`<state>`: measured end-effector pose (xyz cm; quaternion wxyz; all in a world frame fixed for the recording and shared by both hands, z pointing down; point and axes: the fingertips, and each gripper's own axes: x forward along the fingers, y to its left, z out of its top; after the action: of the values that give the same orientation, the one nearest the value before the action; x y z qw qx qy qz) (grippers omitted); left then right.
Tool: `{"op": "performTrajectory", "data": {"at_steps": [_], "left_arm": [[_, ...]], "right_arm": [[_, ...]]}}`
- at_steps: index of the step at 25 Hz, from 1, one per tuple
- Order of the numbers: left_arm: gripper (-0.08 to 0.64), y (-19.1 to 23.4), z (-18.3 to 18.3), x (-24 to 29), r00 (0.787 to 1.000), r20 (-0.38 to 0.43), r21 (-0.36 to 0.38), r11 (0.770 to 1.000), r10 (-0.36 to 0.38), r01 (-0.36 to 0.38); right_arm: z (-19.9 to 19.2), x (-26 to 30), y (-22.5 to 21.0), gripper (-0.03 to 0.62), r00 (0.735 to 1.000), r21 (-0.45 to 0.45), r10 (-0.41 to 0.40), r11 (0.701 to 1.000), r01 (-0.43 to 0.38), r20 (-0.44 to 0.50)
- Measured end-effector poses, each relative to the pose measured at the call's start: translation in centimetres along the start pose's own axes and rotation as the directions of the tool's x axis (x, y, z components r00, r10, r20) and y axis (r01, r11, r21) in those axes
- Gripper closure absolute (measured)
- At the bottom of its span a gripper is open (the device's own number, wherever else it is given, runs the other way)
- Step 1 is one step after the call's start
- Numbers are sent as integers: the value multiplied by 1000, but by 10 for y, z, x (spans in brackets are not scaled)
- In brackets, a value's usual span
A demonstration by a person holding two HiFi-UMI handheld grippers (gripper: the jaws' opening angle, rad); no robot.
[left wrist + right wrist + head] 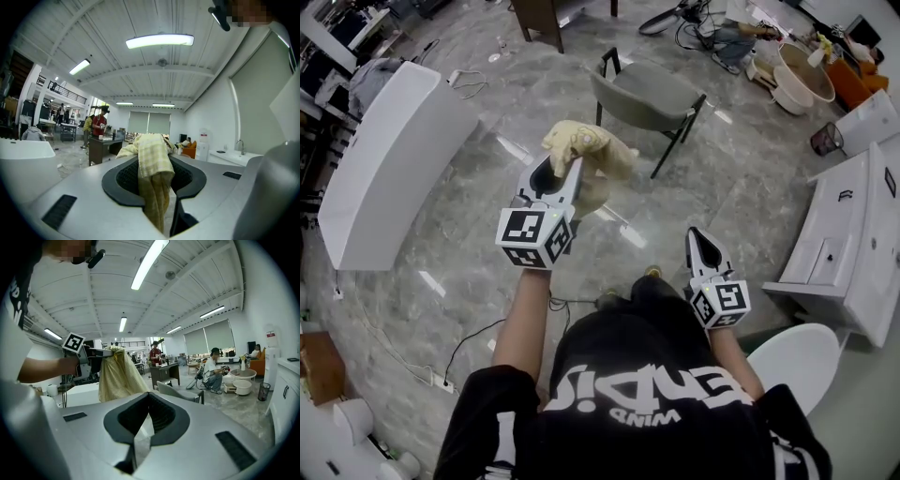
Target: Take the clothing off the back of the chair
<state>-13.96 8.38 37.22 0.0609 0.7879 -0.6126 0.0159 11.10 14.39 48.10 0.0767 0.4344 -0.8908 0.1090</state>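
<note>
Dangling from the left claw (571,169), crumpled pale-yellow checked clothing (589,147).

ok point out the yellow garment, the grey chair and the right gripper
yellow garment (589,150), head view, middle of the bunched cloth
grey chair (656,89), head view, on the seat
right gripper (700,236), head view, at the tips of its jaws

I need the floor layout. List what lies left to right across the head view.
White tub → left tool, shut on the yellow garment → chair → right tool → white cabinet.
</note>
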Motion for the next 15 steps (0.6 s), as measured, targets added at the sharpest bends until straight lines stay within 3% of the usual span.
{"op": "performTrajectory", "data": {"at_steps": [11, 15], "left_arm": [[414, -19, -28, -54, 996, -64, -19, 998, 63, -65], [416, -31, -56, -66, 992, -99, -25, 996, 81, -83]], "right_arm": [[12, -20, 4, 578, 999, -32, 39, 999, -39, 12], [9, -24, -5, 578, 999, -27, 52, 998, -51, 10]]}}
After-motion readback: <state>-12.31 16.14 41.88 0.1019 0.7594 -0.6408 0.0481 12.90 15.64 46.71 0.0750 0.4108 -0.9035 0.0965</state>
